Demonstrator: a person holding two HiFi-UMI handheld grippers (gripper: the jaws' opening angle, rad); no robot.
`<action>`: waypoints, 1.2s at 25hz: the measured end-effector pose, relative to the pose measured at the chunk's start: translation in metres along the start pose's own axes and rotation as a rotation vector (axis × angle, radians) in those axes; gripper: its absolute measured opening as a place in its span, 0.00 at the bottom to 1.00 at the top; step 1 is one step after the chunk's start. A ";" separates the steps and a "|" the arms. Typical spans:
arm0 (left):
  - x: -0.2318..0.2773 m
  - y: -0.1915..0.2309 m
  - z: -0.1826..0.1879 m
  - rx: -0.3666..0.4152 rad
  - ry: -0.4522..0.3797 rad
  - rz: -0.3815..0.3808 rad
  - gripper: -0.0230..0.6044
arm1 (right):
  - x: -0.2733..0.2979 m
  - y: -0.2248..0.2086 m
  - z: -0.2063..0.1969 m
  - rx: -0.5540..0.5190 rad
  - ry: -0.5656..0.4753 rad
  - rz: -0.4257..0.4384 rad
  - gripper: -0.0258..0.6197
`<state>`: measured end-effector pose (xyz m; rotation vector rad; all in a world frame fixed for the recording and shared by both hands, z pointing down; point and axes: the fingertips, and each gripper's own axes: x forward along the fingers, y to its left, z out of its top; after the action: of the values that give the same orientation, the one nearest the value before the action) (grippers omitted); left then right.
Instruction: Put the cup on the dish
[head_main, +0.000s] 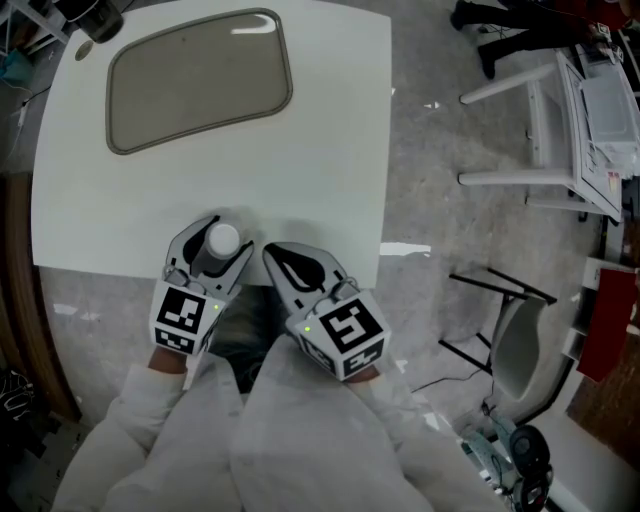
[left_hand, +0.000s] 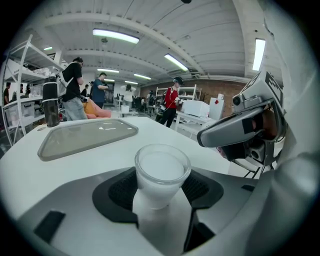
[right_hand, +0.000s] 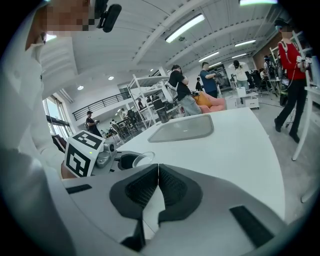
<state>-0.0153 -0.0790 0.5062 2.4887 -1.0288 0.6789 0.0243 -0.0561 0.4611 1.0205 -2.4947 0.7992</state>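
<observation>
Cup between left gripper's jaws at the table's near edge

Both grippers point obliquely down, side by side at lower centre. The left gripper (head_main: 228, 231) stands wide, pads flanking one upright cup (left_hand: 161, 172), no press evident. The right gripper (head_main: 268, 249) is closed, empty. One dish (head_main: 200, 75) lies upper left on the white table (head_main: 335, 150), well apart.

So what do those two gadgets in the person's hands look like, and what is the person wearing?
Both the left gripper and the right gripper are light grey plastic shells with two tapering jaws lined by black ribbed pads. Each carries a cube with black-and-white square markers and a small green light. No cables show. The sleeves are white.
</observation>
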 end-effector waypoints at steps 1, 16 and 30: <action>-0.001 0.000 0.000 -0.009 -0.004 0.002 0.47 | -0.001 0.001 0.000 -0.001 0.000 0.000 0.06; -0.010 0.002 0.005 -0.026 -0.029 0.032 0.47 | -0.004 0.004 0.011 -0.022 -0.017 0.026 0.06; -0.028 -0.009 0.042 0.001 -0.103 0.074 0.47 | -0.016 0.011 0.057 -0.132 -0.114 0.076 0.06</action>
<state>-0.0138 -0.0783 0.4548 2.5206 -1.1622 0.5780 0.0229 -0.0760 0.4039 0.9561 -2.6565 0.6041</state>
